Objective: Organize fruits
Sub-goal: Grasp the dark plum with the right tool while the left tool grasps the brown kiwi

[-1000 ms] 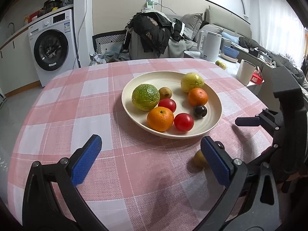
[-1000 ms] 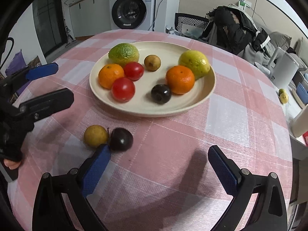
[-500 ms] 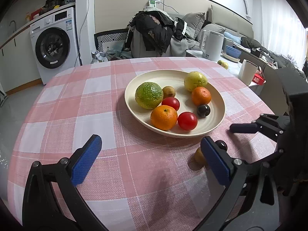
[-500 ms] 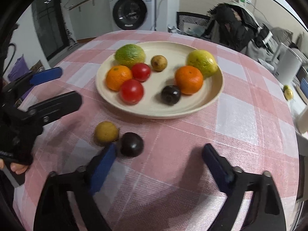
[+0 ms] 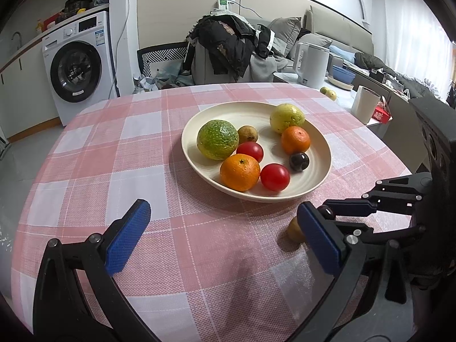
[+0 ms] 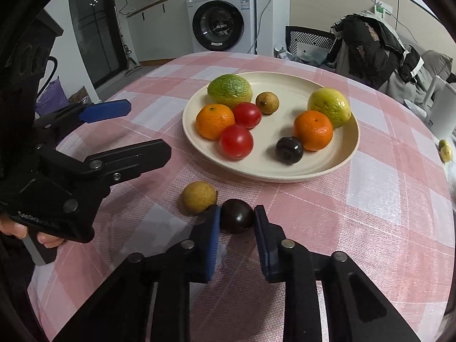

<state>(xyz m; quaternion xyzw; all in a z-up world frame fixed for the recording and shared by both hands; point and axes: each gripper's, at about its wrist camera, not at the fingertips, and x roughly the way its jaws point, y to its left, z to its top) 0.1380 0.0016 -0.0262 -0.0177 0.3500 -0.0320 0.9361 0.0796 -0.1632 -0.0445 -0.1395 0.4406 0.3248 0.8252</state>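
Observation:
A cream plate [image 6: 327,168] on the pink checked tablecloth holds several fruits: oranges, tomatoes, green citrus, a dark plum. In front of it on the cloth lie a small yellow fruit [image 6: 199,197] and a dark plum [image 6: 236,215]. My right gripper [image 6: 237,222] is shut on this dark plum, its blue pads against both sides, the plum still on the cloth. In the left wrist view the plate [image 5: 322,176] lies ahead; the yellow fruit [image 5: 295,229] is partly hidden behind my right finger. My left gripper [image 5: 225,239] is open and empty over the cloth.
The round table's edge [image 5: 34,188] drops off left. A white kettle [image 5: 312,65], a cup [image 5: 366,104] and small fruits stand on a side surface at right. A washing machine [image 5: 77,68] and a chair piled with clothes [image 5: 228,48] stand behind.
My right gripper has moved forward and closed from wide open onto the dark plum on the cloth. My left gripper has stayed open, shifting slightly.

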